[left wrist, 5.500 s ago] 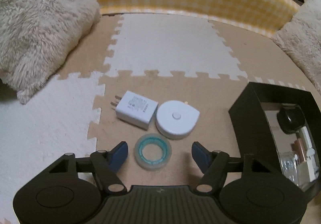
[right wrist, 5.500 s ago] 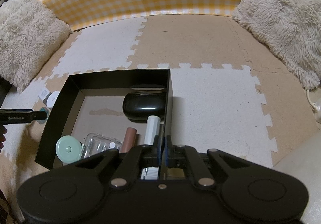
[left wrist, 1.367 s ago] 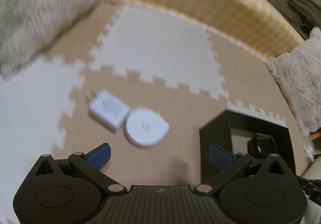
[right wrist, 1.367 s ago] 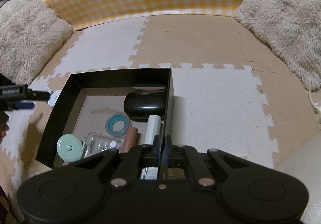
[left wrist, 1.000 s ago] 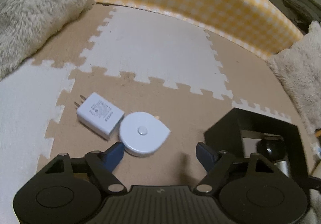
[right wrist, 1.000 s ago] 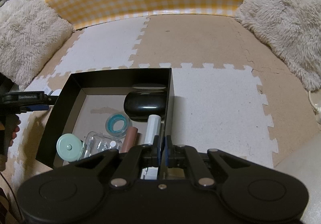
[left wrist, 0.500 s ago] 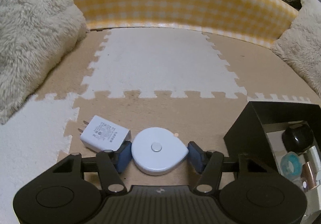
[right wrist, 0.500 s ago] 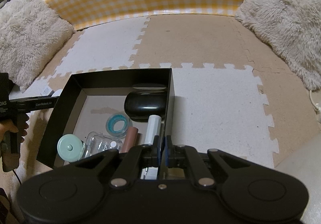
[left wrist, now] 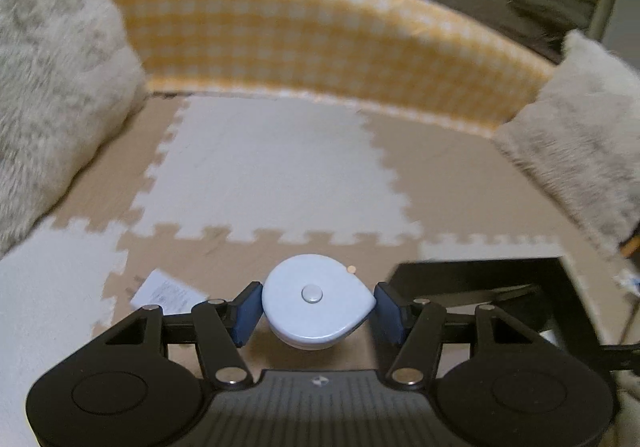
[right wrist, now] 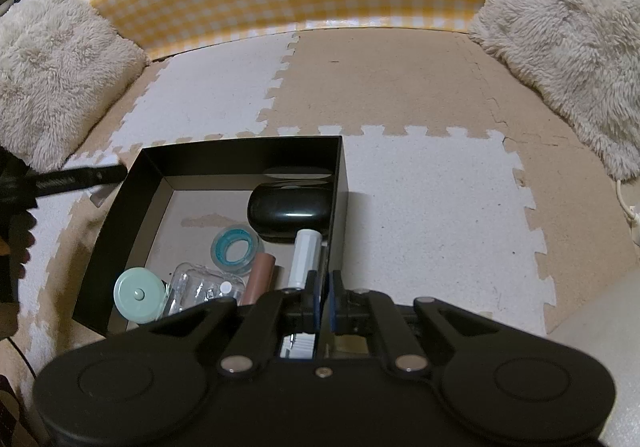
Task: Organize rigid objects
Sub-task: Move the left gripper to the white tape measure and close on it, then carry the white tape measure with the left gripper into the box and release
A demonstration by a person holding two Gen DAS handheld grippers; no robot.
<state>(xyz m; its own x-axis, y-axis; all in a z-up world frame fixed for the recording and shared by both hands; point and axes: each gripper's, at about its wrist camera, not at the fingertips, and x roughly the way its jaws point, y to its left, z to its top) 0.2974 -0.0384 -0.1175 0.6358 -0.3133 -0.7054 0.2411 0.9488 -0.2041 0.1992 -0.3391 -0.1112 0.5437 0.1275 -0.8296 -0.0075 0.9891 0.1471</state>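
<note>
With the black box (right wrist: 240,157) already holding a tape roll (right wrist: 236,249), black case (right wrist: 290,211) and other small things, the left claw (left wrist: 318,307) is clamping and lifting the white tape measure (left wrist: 316,297), leaving the charger (left wrist: 166,293) on the floor mat (left wrist: 260,175), while the right claw (right wrist: 324,297) is pinching the box wall.

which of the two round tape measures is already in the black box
The mint-green tape measure, in the black box's near-left corner. The white tape measure is gripped outside it.
</note>
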